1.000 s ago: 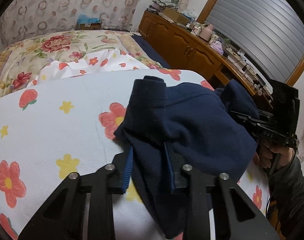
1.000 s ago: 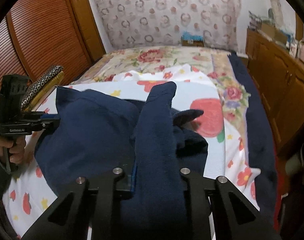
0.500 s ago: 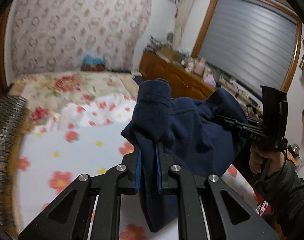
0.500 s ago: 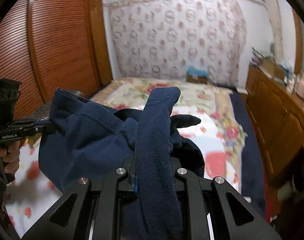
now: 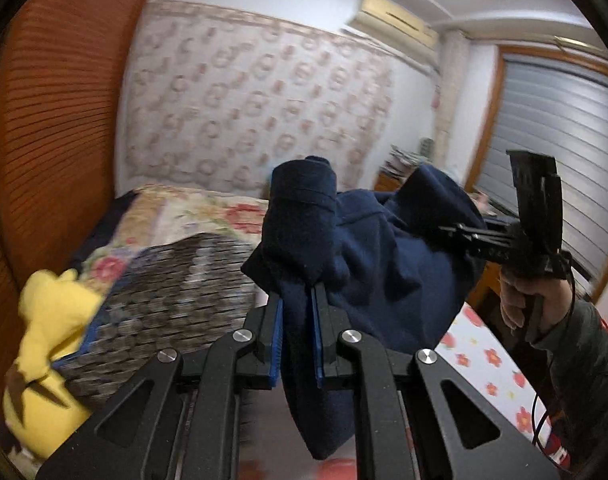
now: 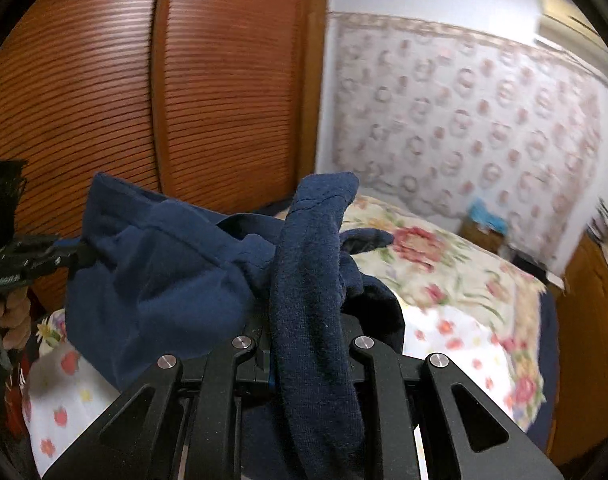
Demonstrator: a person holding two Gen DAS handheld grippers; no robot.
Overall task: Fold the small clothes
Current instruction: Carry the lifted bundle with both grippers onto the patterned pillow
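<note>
A small navy blue garment point(image 5: 383, 256) hangs in the air between both grippers, well above the bed. My left gripper point(image 5: 298, 320) is shut on one edge of it, the cloth drooping down between its blue pads. My right gripper point(image 6: 304, 336) is shut on another edge; a thick fold of the garment point(image 6: 164, 272) drapes over its jaws and hides the pads. The right gripper shows in the left wrist view point(image 5: 455, 236), the left gripper in the right wrist view point(image 6: 76, 256), each pinching a corner of the stretched cloth.
The bed point(image 6: 463, 320) with a white flower-print sheet and a floral quilt lies below. A yellow plush toy point(image 5: 52, 320) and a dark woven mat point(image 5: 176, 288) lie at the left. Wooden wardrobe doors point(image 6: 144, 100) stand left, a wooden dresser point(image 6: 591, 340) right.
Both grippers have lifted the garment off the bed and raised it high; both views have swung up and to the left toward the wardrobe. Both stay shut on the cloth.
</note>
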